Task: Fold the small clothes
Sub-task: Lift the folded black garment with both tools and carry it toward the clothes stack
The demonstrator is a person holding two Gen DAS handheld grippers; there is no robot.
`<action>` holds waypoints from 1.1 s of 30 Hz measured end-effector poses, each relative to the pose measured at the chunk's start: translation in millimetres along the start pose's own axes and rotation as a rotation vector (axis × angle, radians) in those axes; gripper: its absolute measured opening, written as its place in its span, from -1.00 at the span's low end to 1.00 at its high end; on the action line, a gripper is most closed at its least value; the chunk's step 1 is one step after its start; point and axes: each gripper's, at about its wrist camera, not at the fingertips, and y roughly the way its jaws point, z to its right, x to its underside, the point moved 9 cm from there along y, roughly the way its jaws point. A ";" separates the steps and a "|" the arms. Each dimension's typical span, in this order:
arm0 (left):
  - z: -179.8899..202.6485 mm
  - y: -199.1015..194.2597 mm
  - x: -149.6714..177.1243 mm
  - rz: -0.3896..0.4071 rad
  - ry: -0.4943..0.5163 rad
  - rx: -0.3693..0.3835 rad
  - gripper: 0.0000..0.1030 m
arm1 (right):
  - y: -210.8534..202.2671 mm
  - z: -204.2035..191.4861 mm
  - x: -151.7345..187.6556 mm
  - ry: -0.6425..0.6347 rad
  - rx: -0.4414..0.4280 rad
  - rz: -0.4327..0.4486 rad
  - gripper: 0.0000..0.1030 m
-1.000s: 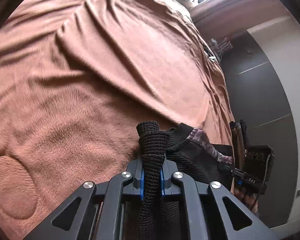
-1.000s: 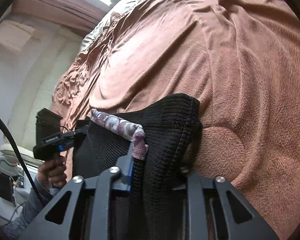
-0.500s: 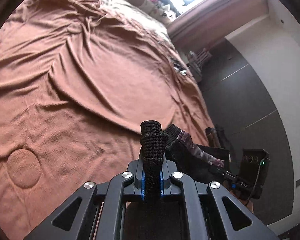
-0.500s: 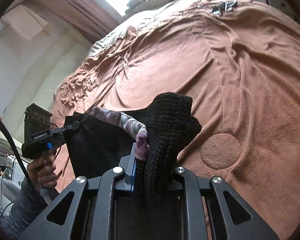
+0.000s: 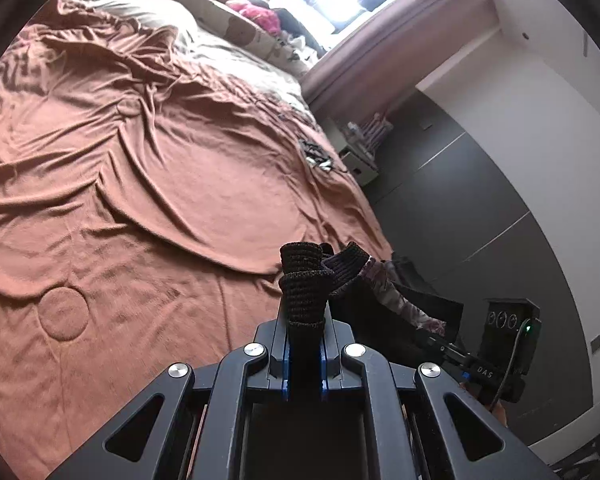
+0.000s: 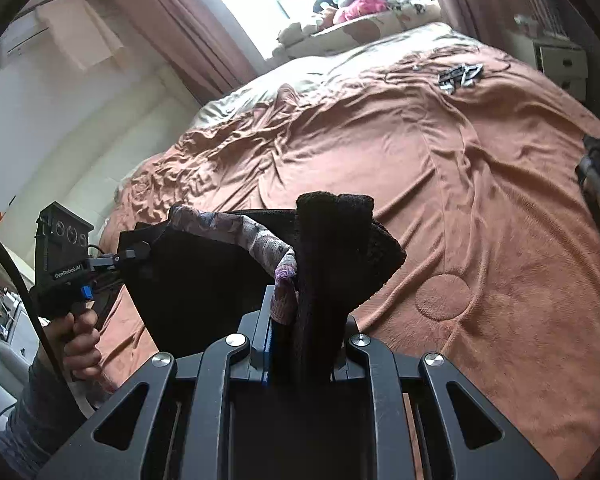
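Note:
A small black knit garment (image 5: 304,292) with a purple patterned trim (image 5: 396,296) hangs in the air between my two grippers, above the near edge of the bed. My left gripper (image 5: 304,344) is shut on one bunched black corner. My right gripper (image 6: 300,320) is shut on the other corner (image 6: 332,248), with the patterned trim (image 6: 252,236) running from it toward the left gripper (image 6: 136,250), seen at the left of the right wrist view. The right gripper (image 5: 440,340) shows at the right of the left wrist view. The garment's lower part is hidden behind the jaws.
A wide bed with a rumpled brown blanket (image 5: 160,184) fills the view; it also shows in the right wrist view (image 6: 480,200). Small dark items (image 6: 458,76) lie far on it. Stuffed toys (image 6: 364,4) line the window sill. A dark wardrobe (image 5: 480,208) stands right of the bed.
Both grippers have risen and tilted up with the garment still held, so the bed looks farther away and the window and far end of the room have come into view.

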 end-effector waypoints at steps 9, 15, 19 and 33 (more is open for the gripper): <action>29.6 -40.1 16.6 0.045 0.033 -0.021 -0.81 | -43.0 -27.6 15.2 -0.077 -0.008 0.057 -0.72; 50.8 -69.7 32.4 0.078 0.059 -0.007 -0.81 | -77.1 -42.8 29.6 -0.113 0.006 0.095 -0.73; 65.9 -87.8 42.6 0.093 0.079 -0.003 -0.81 | -96.9 -53.2 40.9 -0.130 0.009 0.117 -0.73; 119.7 -150.4 70.7 0.159 0.132 0.051 -0.81 | -162.4 -79.7 56.8 -0.203 0.034 0.208 -0.74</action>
